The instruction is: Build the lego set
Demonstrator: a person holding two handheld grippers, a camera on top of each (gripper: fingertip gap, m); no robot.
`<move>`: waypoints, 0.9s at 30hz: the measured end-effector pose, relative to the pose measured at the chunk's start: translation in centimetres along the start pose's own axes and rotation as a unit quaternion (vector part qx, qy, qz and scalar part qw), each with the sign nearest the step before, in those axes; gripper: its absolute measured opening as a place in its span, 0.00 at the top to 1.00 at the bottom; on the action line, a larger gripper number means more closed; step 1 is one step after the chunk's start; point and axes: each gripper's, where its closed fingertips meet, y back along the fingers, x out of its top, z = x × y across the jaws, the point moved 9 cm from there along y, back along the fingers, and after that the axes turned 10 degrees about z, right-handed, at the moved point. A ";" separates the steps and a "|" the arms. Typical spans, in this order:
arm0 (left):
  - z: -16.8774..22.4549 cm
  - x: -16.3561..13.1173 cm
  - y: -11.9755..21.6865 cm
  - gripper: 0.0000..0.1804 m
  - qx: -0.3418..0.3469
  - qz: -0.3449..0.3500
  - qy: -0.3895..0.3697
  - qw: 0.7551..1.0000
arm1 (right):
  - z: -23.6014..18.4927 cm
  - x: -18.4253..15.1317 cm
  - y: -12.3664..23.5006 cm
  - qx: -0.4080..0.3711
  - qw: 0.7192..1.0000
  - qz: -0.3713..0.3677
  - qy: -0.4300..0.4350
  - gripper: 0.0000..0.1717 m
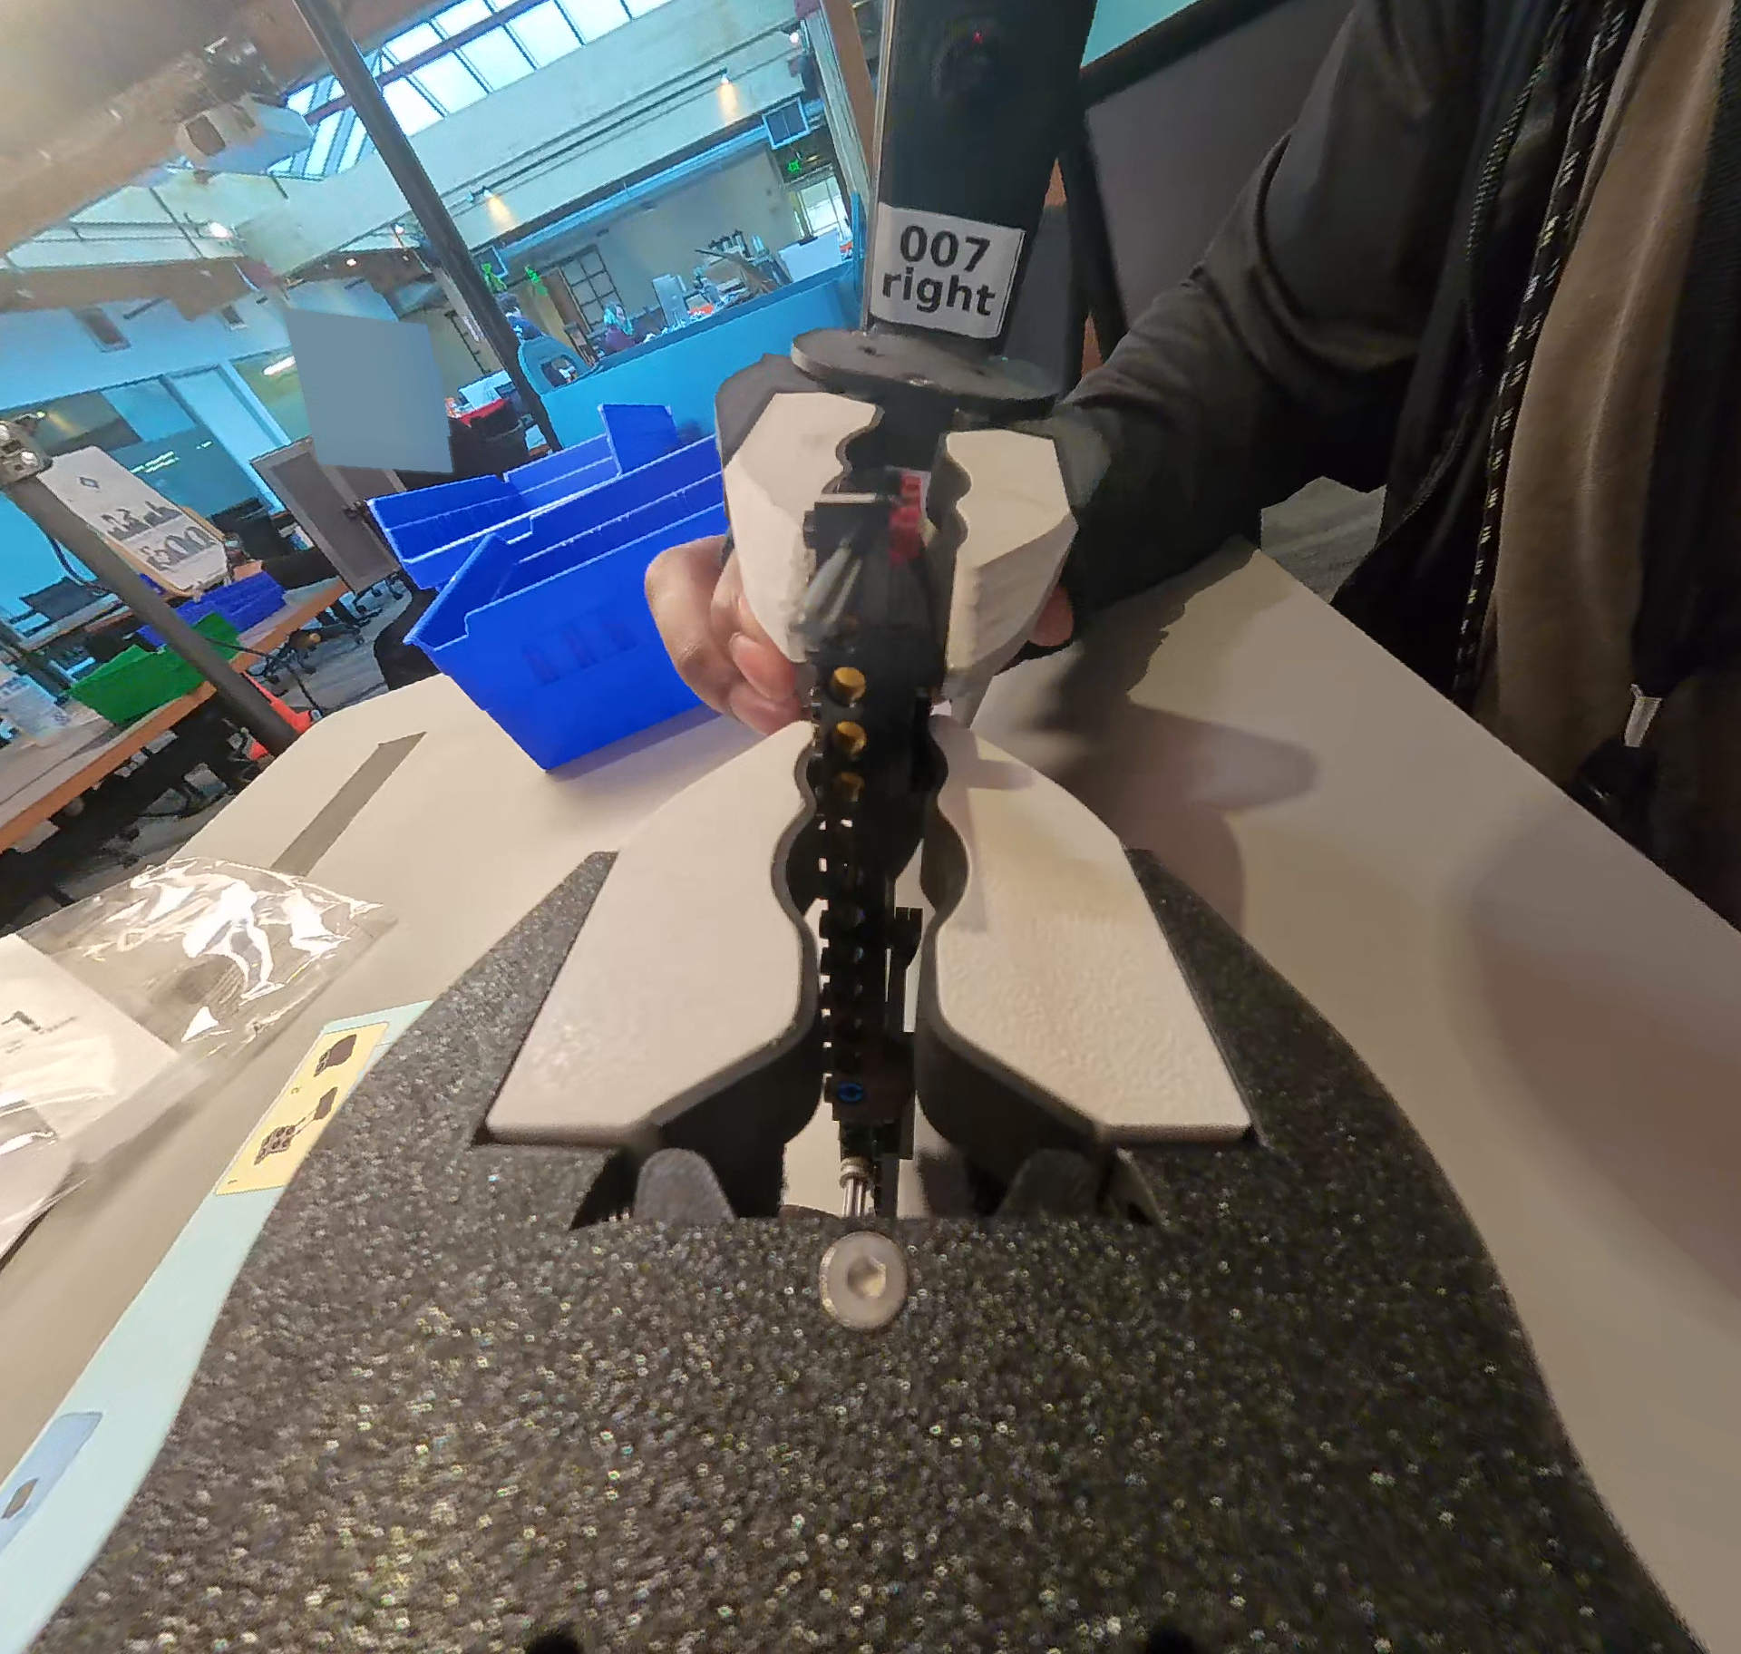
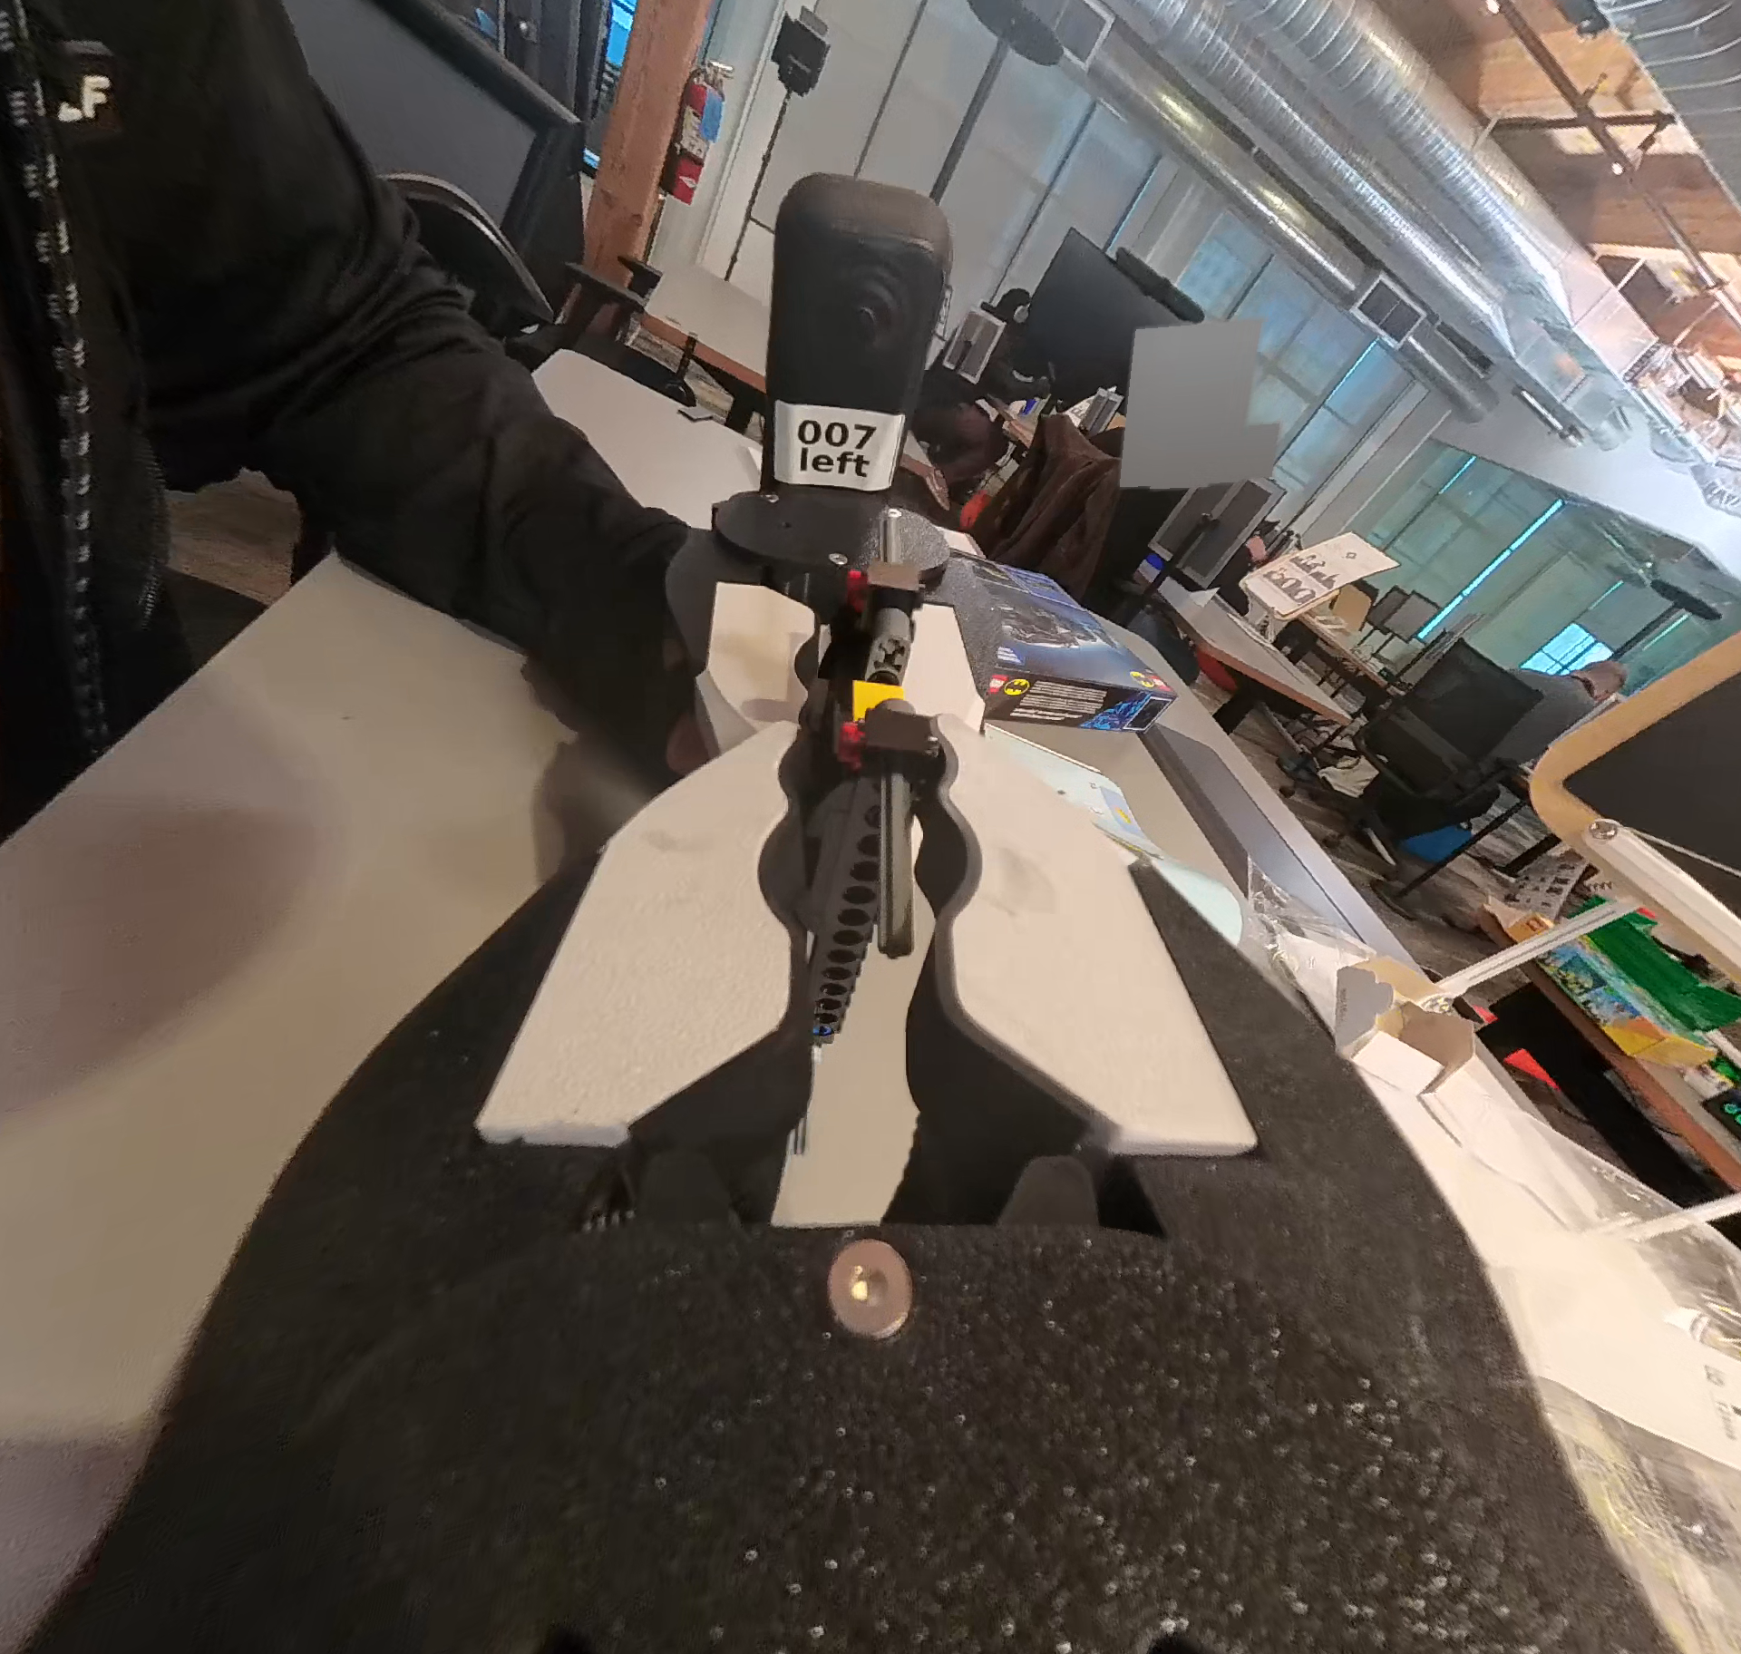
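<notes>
Right now the black toy-brick beam assembly [image 1: 862, 864] is pinched at opposite ends, above the grey table [image 1: 1413, 855], between your left gripper [image 1: 862, 902] and right gripper [image 2: 871, 855], which face each other tip to tip. Blue bins [image 1: 565, 629] stand behind in an open workshop. Your gloved hands are mostly hidden.

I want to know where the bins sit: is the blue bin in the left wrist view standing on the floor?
No, the blue bin stands on the grey table.
</notes>
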 end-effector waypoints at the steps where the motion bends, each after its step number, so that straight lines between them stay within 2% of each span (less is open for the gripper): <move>1: 0.1 0.0 0.0 0.91 0.001 -0.001 -0.004 1.000 | 0.0 0.0 0.0 0.002 1.000 -0.001 -0.003 0.89; 9: 0.2 -0.3 -0.1 0.89 0.021 -0.012 -0.029 0.999 | 0.1 -0.1 0.0 0.006 1.000 -0.003 -0.017 0.90; 15: 0.5 0.0 -0.1 0.91 0.022 -0.018 -0.050 0.998 | 0.1 -0.1 0.0 0.010 1.000 0.006 -0.016 0.89; 21: 0.9 0.3 -0.2 0.91 0.041 -0.034 -0.112 0.992 | -0.2 0.0 0.2 0.006 1.000 0.001 0.005 0.89; 23: 1.0 0.4 -0.2 0.91 0.044 -0.040 -0.132 0.990 | -0.1 -0.2 0.4 0.004 1.000 -0.003 0.010 0.85; 27: 1.1 0.4 -0.2 0.91 0.046 -0.044 -0.141 0.988 | -0.2 -0.5 0.4 0.016 1.000 -0.015 0.020 0.88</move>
